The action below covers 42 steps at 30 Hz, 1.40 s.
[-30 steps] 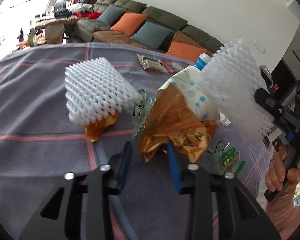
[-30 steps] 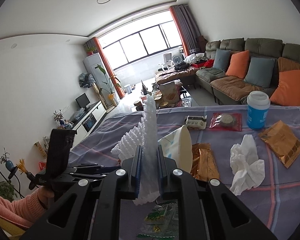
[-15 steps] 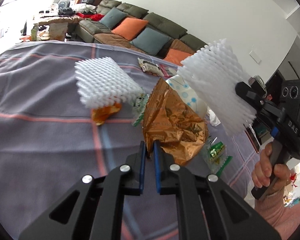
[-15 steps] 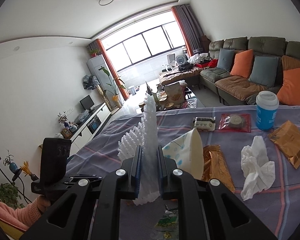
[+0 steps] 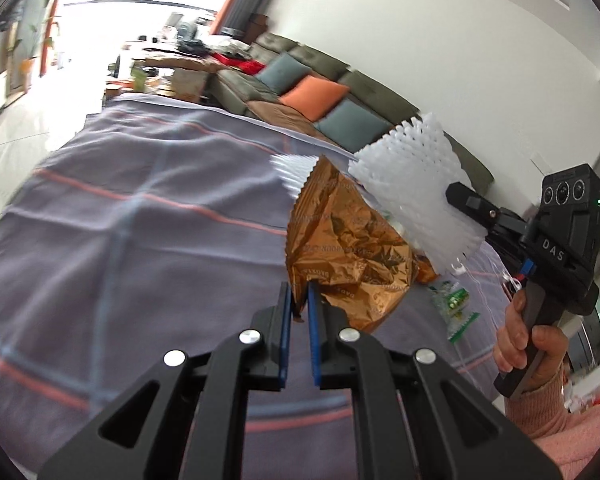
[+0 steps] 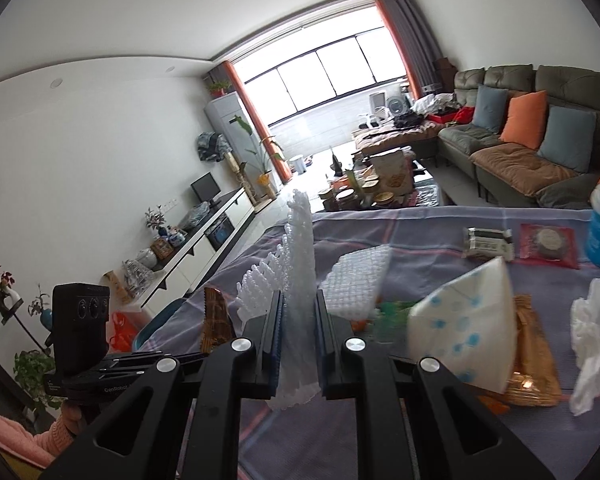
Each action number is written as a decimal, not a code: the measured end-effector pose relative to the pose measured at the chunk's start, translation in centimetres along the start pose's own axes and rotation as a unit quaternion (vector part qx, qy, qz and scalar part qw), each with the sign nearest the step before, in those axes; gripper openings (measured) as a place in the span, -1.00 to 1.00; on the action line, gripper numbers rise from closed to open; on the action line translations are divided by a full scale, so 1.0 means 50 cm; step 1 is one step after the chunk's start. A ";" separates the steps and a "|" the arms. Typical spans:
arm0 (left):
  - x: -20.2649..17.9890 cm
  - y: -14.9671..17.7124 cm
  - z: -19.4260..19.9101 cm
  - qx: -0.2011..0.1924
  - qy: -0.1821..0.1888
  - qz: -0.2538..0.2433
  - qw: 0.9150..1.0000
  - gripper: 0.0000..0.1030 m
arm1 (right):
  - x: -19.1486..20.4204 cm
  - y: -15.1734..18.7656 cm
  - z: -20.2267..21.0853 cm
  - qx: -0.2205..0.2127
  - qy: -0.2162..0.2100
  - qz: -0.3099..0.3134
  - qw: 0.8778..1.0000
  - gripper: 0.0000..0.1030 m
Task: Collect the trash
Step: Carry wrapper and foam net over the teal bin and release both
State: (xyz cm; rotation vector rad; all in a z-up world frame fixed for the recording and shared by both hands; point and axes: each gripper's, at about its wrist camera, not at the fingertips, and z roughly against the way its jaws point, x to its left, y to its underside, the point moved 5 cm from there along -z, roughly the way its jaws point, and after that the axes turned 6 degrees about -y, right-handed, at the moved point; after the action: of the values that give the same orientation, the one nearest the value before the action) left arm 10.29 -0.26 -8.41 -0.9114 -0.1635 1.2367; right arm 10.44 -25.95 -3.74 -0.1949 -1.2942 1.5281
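Left gripper (image 5: 299, 300), jaws closed on a gold foil wrapper (image 5: 348, 248); right gripper (image 6: 298, 320), jaws clamping white foam netting (image 6: 298, 280) beside the wrapper, above the tabletop (image 5: 140, 216).

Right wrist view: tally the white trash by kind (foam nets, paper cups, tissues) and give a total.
Foam nets: 2, one held in the right gripper, one lying on the table
Paper cups: 1
Tissues: 1
Total: 4
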 end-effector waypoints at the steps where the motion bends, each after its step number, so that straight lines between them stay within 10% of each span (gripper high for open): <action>1: 0.014 0.002 0.013 -0.004 -0.007 0.007 1.000 -0.82 | 0.006 -0.001 -0.011 0.005 -0.004 0.002 1.000 -0.72; 19: 0.266 0.014 0.212 -0.076 -0.148 0.118 0.979 -0.81 | 0.183 -0.002 -0.256 0.101 -0.104 0.056 0.988 -0.72; 42: 0.544 0.042 0.310 -0.082 -0.304 0.224 0.922 -0.81 | 0.356 0.037 -0.536 0.172 -0.124 0.117 0.970 -0.71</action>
State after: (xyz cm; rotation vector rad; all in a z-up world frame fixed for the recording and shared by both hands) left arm 9.89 31.13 -9.38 -0.6955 -0.5838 1.9390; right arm 20.36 4.49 -7.31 0.0744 -1.2032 2.0032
